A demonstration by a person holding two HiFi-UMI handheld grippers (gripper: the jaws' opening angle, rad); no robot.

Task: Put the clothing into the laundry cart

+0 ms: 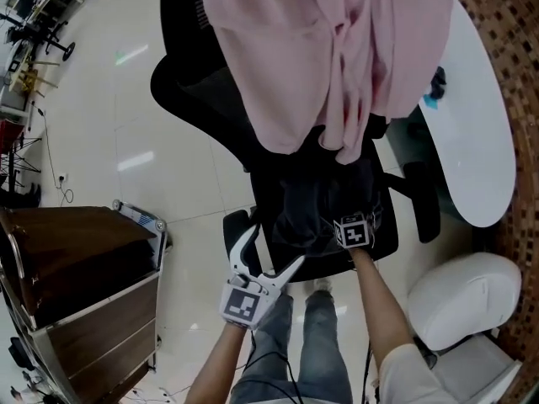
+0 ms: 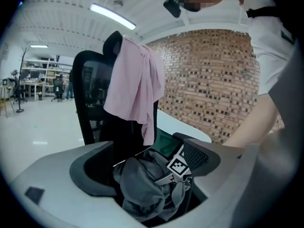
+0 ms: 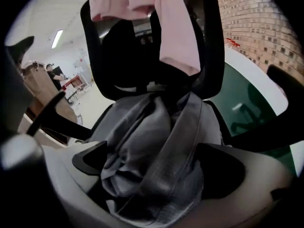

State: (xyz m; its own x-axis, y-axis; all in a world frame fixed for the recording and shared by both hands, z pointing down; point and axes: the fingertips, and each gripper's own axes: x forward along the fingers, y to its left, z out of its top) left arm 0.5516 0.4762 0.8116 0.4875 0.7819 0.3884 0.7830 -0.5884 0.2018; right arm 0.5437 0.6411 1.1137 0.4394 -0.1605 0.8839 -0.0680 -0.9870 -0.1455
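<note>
A dark grey garment lies bunched on the seat of a black office chair. A pink garment hangs over the chair's backrest. My right gripper points down into the grey garment, which fills the gap between its wide-spread jaws; the pads do not visibly press it. My left gripper hovers at the seat's front edge, its white jaws spread with nothing in them. In the left gripper view the grey garment and the right gripper's marker cube lie ahead. The laundry cart stands at lower left.
A white oval table stands to the right of the chair, against a brick wall. A white rounded seat is at lower right. The person's legs are just behind the chair. Pale tiled floor stretches between chair and cart.
</note>
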